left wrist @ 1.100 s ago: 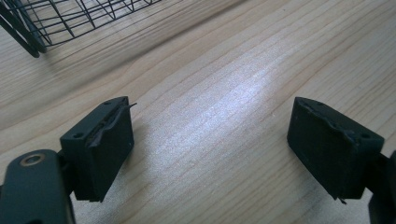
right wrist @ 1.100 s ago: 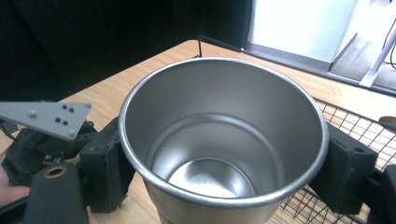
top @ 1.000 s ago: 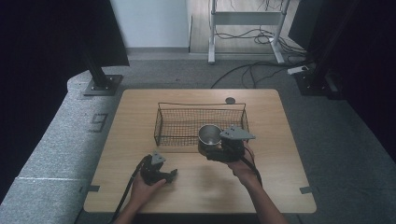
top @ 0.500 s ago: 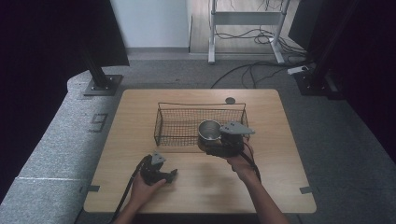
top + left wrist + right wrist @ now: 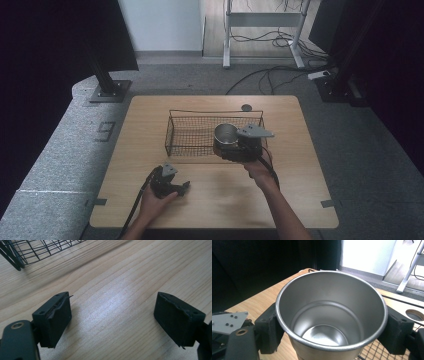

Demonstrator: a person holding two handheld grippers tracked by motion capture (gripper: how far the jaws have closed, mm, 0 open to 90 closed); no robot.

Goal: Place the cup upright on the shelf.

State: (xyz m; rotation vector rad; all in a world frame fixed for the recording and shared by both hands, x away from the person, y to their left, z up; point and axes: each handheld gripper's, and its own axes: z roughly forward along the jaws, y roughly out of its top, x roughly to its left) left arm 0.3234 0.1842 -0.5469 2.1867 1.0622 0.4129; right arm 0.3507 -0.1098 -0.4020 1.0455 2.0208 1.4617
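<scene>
The metal cup (image 5: pixel 330 315) is being gripped at its two sides by the jaws of the right gripper (image 5: pixel 239 145), upright with its open mouth up and its inside bare. In the high view the cup (image 5: pixel 225 135) is being held over the right part of the wire basket (image 5: pixel 187 135), at about 9 o'clock from the gripper's body and its grey plate; whether it is resting on the basket's mesh floor cannot be told. The basket is standing on the middle of the wooden table (image 5: pixel 300 190), and a small round hole (image 5: pixel 246 107) is being shown in the tabletop at about 12 o'clock from the cup, just beyond the basket's far rim.

At about 7 o'clock from the cup, well apart from it, the left gripper (image 5: pixel 172 182) is being held low over the table. Its jaws are being kept wide apart with bare wood between them, and a corner of the basket (image 5: pixel 30 252) is being seen at 11 o'clock in the left gripper view.
</scene>
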